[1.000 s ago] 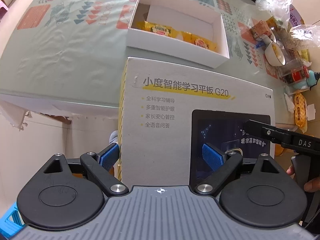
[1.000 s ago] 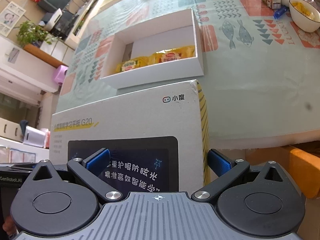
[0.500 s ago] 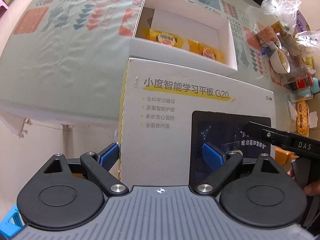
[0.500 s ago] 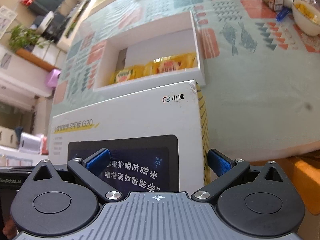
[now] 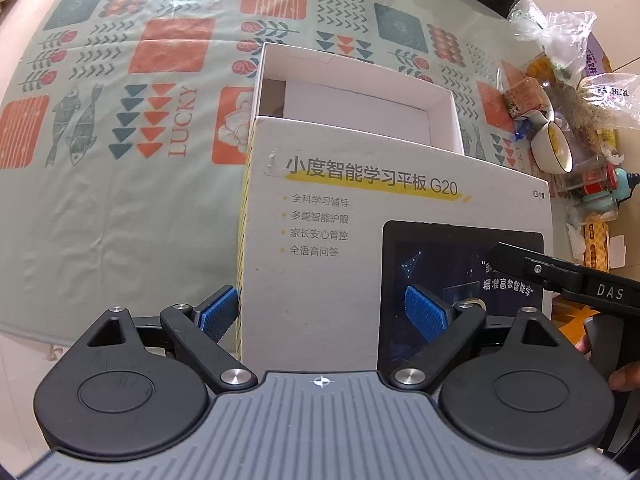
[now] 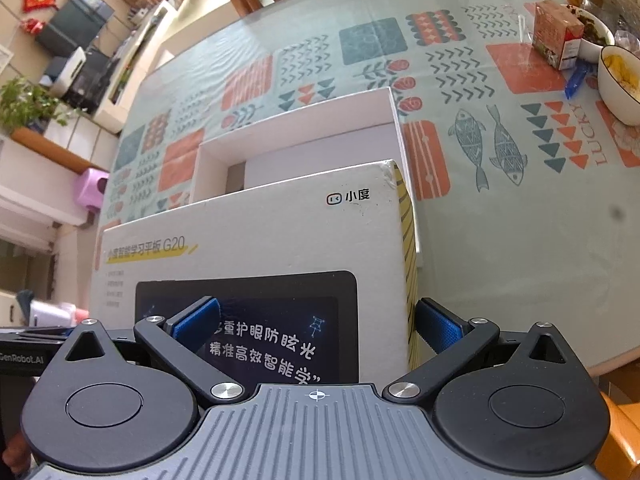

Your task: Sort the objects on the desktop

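From the left wrist camera, the left gripper (image 5: 326,314) has its two blue pads set wide apart around the near left corner of the printed box lid (image 5: 360,240). One pad presses against the lid's yellow-striped left edge; the other lies over the lid's top face, on the dark tablet picture. It is gripping the lid, spread about as wide as that corner. The lid is held above the near part of the open white box (image 5: 360,96), hiding the box's near portion; the far inside of the box shows bare white. The right gripper's black arm reaches in at the right, over the tablet picture. To the far right on the patterned tablecloth (image 5: 120,200) sit a small bowl (image 5: 552,152) and a clutter of plastic bags (image 5: 560,32).

From the right wrist camera, the right gripper (image 6: 316,322) grips the lid's near right corner the same way: one blue pad against the striped right edge, the other over the top face. The white box (image 6: 304,136) lies just beyond and beneath the lid. A carton (image 6: 556,40) and a white bowl (image 6: 620,84) stand far right.
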Tool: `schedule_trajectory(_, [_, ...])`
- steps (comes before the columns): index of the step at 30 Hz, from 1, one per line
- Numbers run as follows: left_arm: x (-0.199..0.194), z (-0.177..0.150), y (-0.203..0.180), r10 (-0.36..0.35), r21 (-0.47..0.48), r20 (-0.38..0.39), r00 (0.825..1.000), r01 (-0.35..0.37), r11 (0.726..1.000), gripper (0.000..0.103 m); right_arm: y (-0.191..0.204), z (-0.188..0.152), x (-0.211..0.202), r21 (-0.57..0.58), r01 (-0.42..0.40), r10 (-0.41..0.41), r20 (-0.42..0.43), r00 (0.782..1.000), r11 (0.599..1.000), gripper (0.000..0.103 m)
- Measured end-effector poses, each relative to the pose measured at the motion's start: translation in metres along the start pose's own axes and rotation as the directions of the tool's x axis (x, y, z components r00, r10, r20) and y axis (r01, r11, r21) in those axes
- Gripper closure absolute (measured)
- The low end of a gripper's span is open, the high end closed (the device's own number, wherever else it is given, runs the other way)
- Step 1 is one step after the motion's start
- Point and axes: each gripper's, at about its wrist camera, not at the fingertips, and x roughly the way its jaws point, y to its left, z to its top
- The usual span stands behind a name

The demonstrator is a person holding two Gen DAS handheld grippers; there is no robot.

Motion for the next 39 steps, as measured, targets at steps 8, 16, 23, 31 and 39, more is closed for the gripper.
schedule_trajectory(8, [0.010, 0.036, 0.005, 0.014, 0.010, -0.017, 1.000, -0.014, 1.000, 0.000, 0.005, 0.029, 0.017, 0.013, -0.002, 0.001, 0.004, 1.000, 1.000, 0.000])
schedule_trajectory(16, [0.018, 0.076, 0.002, 0.014, 0.033, -0.022, 1.000, -0.014, 0.999, 0.000, 0.005, 0.055, 0.028, 0.043, 0.017, -0.017, 0.021, 1.000, 0.999, 0.000])
schedule_trajectory(23, [0.026, 0.107, -0.006, 0.008, 0.055, -0.017, 1.000, -0.007, 0.998, 0.000, 0.000, 0.082, 0.033, 0.054, 0.032, -0.034, 0.037, 0.999, 0.998, 0.000])
schedule_trajectory(31, [0.039, 0.133, -0.012, 0.004, 0.056, -0.010, 1.000, -0.003, 0.998, 0.000, -0.006, 0.110, 0.043, 0.052, 0.049, -0.051, 0.032, 0.998, 0.997, 0.000])
schedule_trajectory(39, [0.050, 0.146, -0.008, 0.003, 0.037, -0.028, 1.000, -0.002, 0.999, 0.000, -0.005, 0.123, 0.053, 0.033, 0.058, -0.059, 0.014, 0.998, 0.998, 0.000])
